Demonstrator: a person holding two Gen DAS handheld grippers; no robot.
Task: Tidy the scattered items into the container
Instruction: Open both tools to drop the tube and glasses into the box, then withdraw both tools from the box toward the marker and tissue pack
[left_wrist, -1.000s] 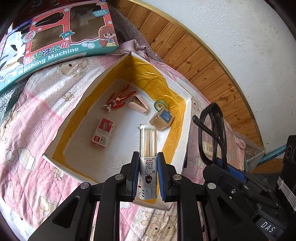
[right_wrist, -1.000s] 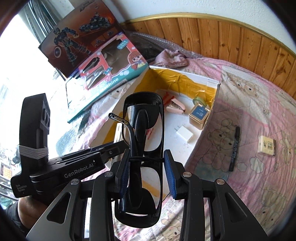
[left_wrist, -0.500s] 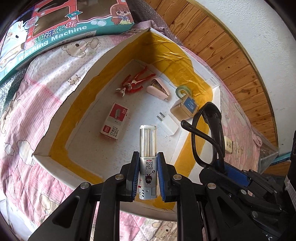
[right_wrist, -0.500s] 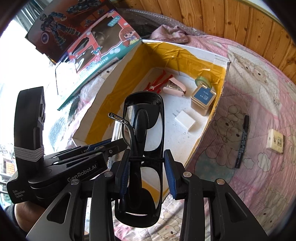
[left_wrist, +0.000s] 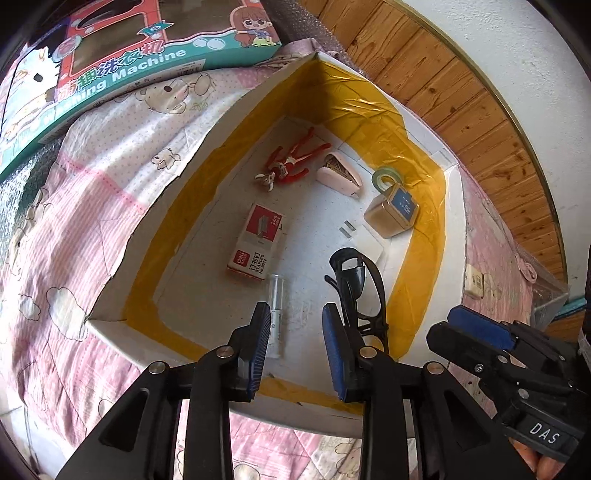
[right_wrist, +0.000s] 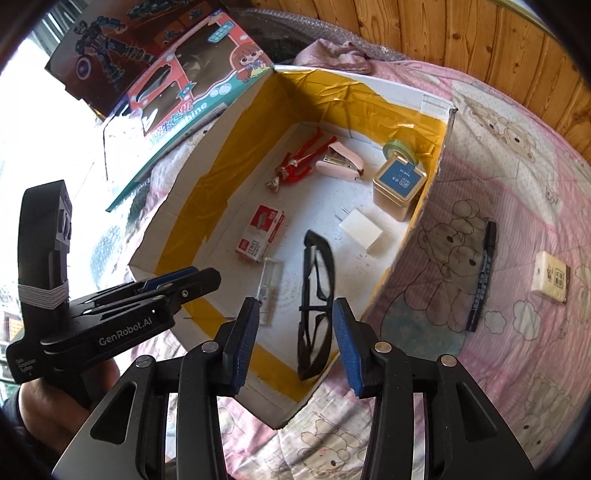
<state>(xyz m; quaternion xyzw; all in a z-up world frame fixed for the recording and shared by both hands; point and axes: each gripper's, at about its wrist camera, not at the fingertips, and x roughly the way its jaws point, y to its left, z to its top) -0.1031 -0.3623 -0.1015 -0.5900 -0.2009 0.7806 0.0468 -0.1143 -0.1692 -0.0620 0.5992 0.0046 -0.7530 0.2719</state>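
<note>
Left gripper (left_wrist: 293, 341) jaws apart, empty; right gripper (right_wrist: 293, 341) likewise (hand (right_wrist: 48, 413) partly visible, seemingly gripping handle).

Both wrist views — downward, near box (left_wrist: 452, 221)

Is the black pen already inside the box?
No, in the right wrist view the pen lies on the pink quilt, outside the box.

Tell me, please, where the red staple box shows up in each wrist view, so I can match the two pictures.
Left wrist view: the red staple box lies on the container floor, left of centre, above the left gripper.
Right wrist view: it lies left of centre, up and left of the right gripper.
Shared landmark: the black glasses lie to its right in both.
</note>
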